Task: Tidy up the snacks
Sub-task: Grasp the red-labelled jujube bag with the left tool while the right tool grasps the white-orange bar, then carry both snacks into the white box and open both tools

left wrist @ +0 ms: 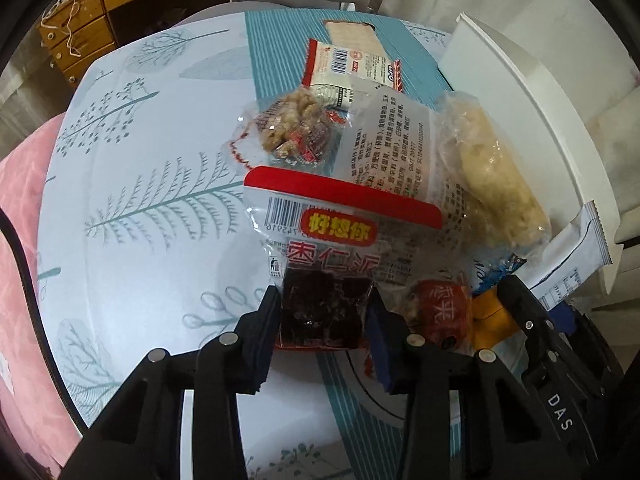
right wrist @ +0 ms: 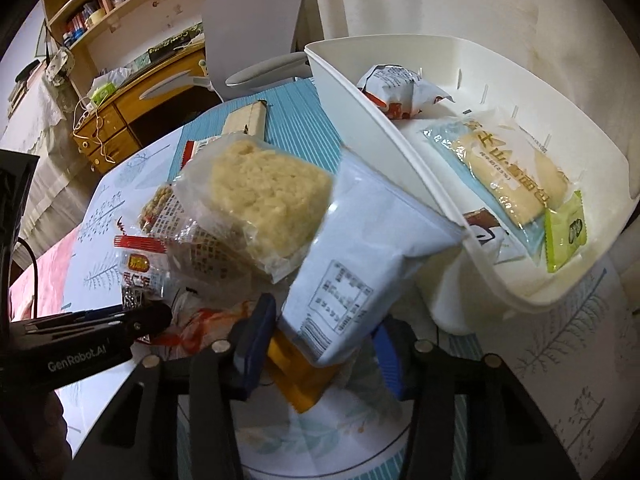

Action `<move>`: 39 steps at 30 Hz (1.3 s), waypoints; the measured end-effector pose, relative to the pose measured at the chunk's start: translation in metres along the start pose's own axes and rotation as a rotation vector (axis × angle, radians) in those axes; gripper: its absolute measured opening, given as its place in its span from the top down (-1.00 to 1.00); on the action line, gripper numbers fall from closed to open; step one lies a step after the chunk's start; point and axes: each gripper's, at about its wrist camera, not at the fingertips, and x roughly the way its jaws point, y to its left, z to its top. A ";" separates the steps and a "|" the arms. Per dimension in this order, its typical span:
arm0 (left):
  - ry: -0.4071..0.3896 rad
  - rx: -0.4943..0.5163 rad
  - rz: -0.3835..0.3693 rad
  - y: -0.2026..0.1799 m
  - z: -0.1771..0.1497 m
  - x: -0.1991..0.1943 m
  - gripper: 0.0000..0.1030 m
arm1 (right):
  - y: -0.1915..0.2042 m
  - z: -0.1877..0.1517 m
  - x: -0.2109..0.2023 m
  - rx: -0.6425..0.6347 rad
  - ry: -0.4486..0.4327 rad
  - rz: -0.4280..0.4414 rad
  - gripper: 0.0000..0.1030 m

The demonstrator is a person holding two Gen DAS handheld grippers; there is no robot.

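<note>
Left gripper (left wrist: 324, 312) clamped on dark date-cake packet (left wrist: 324, 312) at the near edge of the snack pile, right gripper (right wrist: 320, 344) gripped a white-and-blue wrapper (right wrist: 352, 264) just beside the white bin (right wrist: 400, 128), tree-patterned tablecloth (left wrist: 140, 200) beneath the pile.

The worktop (left wrist: 132, 184) wears a pale cloth printed with teal trees and leaves, and a teal striped mat (right wrist: 288, 120) lies over its far part. Beyond its far edge, at twelve o'clock, stands a grey office chair (right wrist: 256, 24) with curved armrests. At ten o'clock a wooden desk (right wrist: 116, 120) with drawers sits under a wooden bookshelf (right wrist: 92, 4) full of books (white cables dangle down the drawer fronts). A pink fabric (left wrist: 24, 216) shows at nine o'clock. The wall (right wrist: 520, 0) at one o'clock is off-white and slightly stained; the light is soft and dim.
</note>
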 end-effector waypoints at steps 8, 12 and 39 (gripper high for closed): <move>-0.055 0.008 -0.016 0.008 -0.020 -0.045 0.24 | 0.011 -0.003 -0.025 -0.036 -0.003 -0.022 0.27; -0.058 0.015 -0.023 0.003 -0.030 -0.072 0.24 | 0.017 -0.005 -0.047 -0.043 -0.033 -0.025 0.28; -0.125 0.023 -0.125 -0.088 -0.067 -0.159 0.23 | -0.043 0.026 -0.154 -0.098 -0.212 -0.004 0.28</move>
